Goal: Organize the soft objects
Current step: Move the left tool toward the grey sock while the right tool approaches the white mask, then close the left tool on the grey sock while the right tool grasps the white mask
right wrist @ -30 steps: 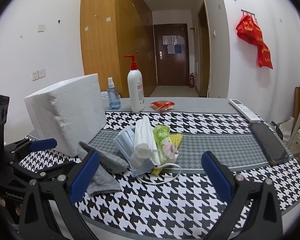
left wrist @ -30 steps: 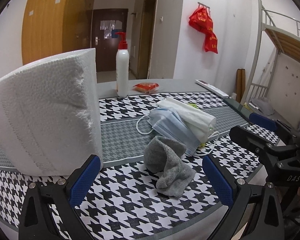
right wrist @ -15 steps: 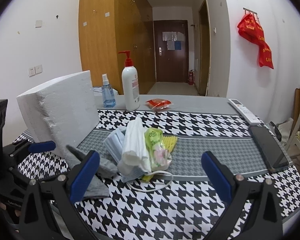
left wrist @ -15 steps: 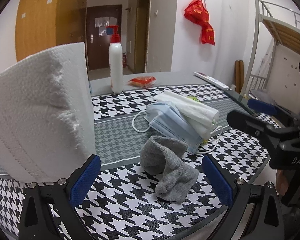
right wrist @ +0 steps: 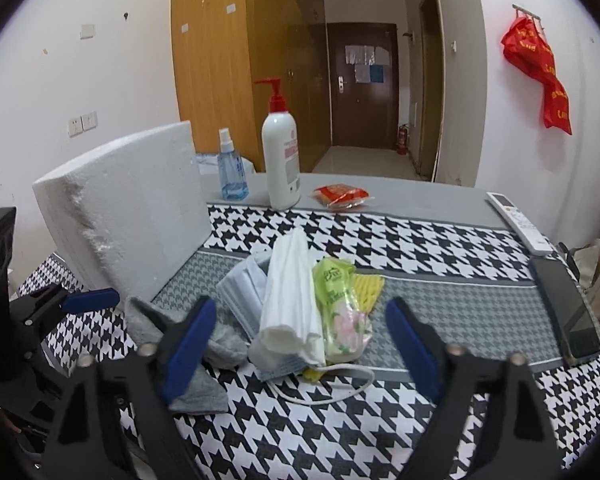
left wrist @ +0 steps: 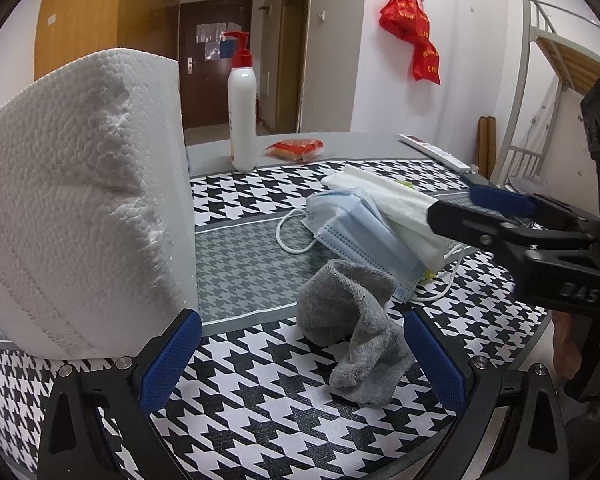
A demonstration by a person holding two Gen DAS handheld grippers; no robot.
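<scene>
- A tall white foam block (left wrist: 84, 208) stands upright on the black-and-white houndstooth tablecloth (left wrist: 260, 408), at the left.
- A folded white tissue wad (right wrist: 292, 300) lies atop a pale blue pleated face mask (left wrist: 360, 236), with a green snack packet (right wrist: 336, 304) touching its right side.
- A crumpled grey sock (left wrist: 352, 328) sits just in front of the mask, near the table's front edge.
- The left gripper (left wrist: 300, 360) is spread wide, empty, the sock between its 2 blue pads.
- The right gripper (right wrist: 300, 344) is spread, empty, framing the pile.
- Bare cloth lies right of the pile, up to a dark phone (right wrist: 564, 304).
</scene>
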